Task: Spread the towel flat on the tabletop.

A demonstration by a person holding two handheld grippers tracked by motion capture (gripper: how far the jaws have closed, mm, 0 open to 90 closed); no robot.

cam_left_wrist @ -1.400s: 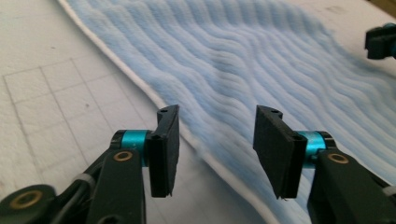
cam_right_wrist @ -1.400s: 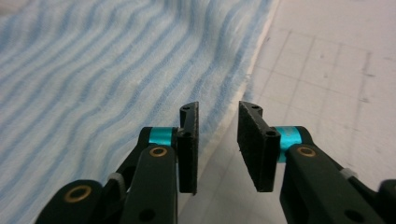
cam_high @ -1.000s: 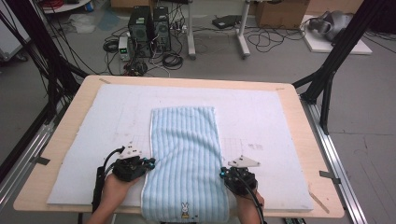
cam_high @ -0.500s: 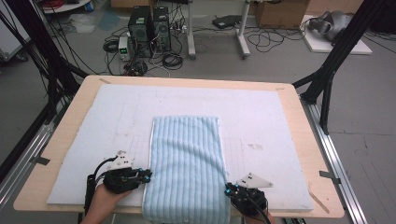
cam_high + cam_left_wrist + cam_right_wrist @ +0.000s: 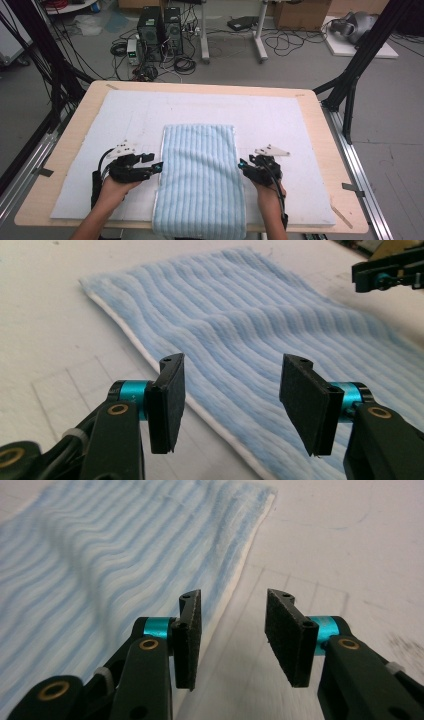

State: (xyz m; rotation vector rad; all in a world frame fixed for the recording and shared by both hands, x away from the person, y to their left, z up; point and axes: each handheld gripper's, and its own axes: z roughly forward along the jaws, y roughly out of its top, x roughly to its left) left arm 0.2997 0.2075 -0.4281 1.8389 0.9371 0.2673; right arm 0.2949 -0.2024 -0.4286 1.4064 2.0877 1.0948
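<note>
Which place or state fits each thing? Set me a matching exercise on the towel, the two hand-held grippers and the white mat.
Things:
1. blue striped towel
2. left hand-held gripper
3. right hand-held gripper
4. white mat

Places or states:
A. open, at the towel's right edge
B. covers the wooden table
C. lies flat between the grippers
D. open, at the towel's left edge

Pairs: 1-C, 2-D, 3-A, 4-B

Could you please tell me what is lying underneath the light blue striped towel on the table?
The towel lies flat on a white mat that covers the wooden table; its near end hangs over the table's front edge. Whatever sits directly beneath the cloth is covered. Both grippers, left and right, stand open beside it.
</note>
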